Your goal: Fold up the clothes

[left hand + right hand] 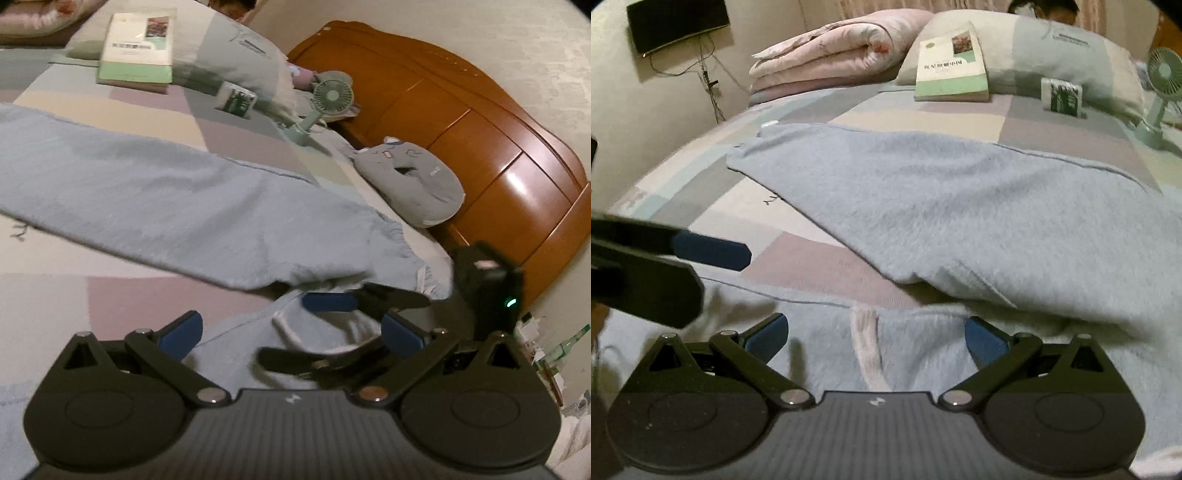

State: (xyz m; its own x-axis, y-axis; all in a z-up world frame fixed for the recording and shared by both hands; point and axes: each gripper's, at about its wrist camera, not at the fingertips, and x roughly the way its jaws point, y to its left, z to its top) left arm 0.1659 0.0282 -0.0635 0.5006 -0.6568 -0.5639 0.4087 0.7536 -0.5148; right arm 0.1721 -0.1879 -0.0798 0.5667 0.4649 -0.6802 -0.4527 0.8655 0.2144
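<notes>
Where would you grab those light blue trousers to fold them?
Probably at the waistband of the light blue trousers, coming from the near edge of the bed. That end lies bunched and raised right in front of the open right gripper, with the open left gripper beside it, while the legs lie flat and stretch away toward the book.

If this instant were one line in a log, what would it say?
task: fold clothes | left gripper: open, over waistband | right gripper: open, over waistband | blue pants: spread on bed, unfolded
</notes>
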